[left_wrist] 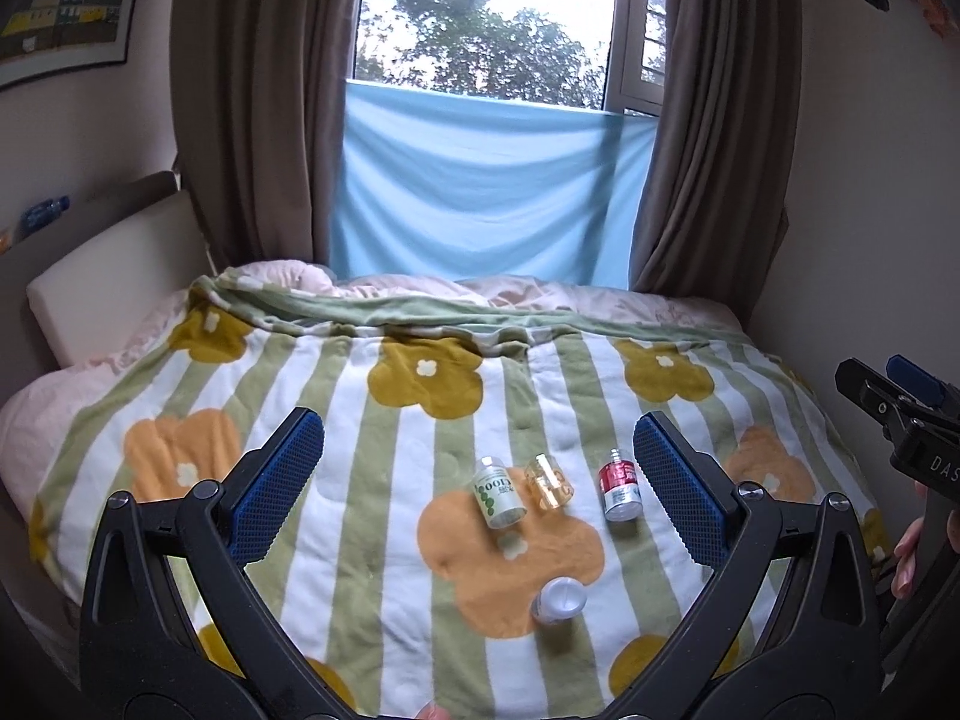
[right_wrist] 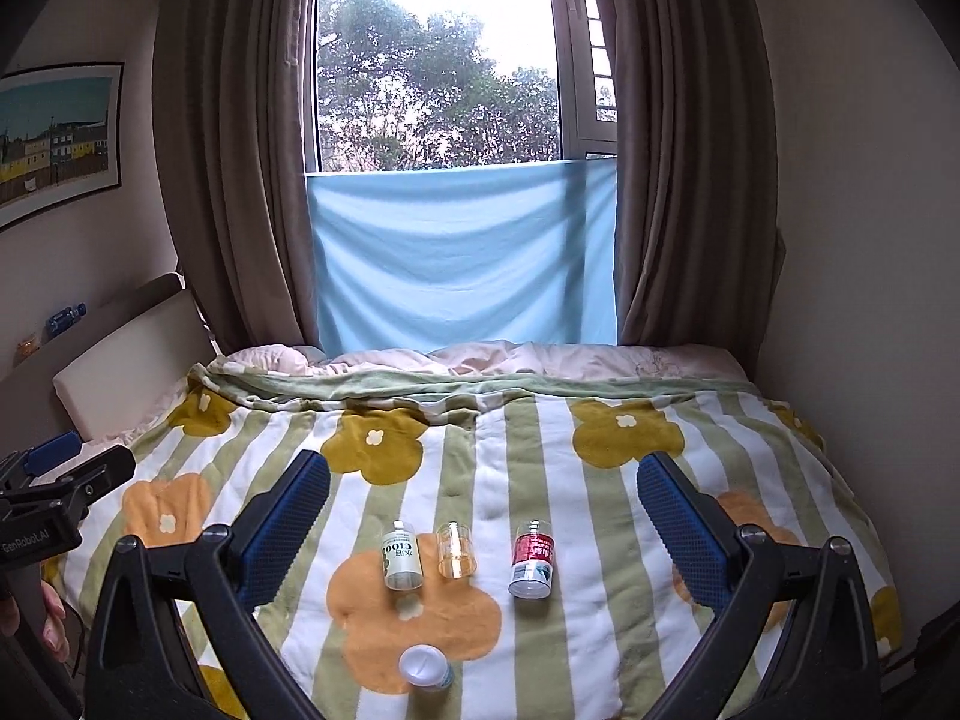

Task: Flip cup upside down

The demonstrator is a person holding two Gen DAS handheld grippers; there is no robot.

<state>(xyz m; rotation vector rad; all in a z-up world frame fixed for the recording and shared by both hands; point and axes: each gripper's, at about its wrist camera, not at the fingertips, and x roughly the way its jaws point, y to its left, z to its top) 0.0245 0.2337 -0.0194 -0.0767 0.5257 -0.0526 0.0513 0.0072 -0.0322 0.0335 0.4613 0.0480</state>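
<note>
A small clear amber-tinted cup (left_wrist: pixel 549 485) (right_wrist: pixel 457 551) rests on the flowered blanket and appears to lie on its side. It sits between a green-labelled bottle (left_wrist: pixel 498 495) (right_wrist: pixel 402 558) and a red-labelled bottle (left_wrist: pixel 620 489) (right_wrist: pixel 533 561). My left gripper (left_wrist: pixel 477 438) hangs open above and short of the cup, holding nothing. My right gripper (right_wrist: pixel 483 474) is also open and empty, back from the same row. Each gripper shows at the edge of the other's view: the right gripper (left_wrist: pixel 888 381) and the left gripper (right_wrist: pixel 78 459).
A white-capped bottle (left_wrist: pixel 561 599) (right_wrist: pixel 425 667) lies nearer to me on the blanket (left_wrist: pixel 384 540) (right_wrist: pixel 600 540). Brown curtains (left_wrist: pixel 264 108) and a blue cloth (left_wrist: pixel 486 186) hang at the window behind the bed. A headboard (left_wrist: pixel 114 264) stands left, a wall right. A person's hand (left_wrist: pixel 909 546) (right_wrist: pixel 51 615) shows.
</note>
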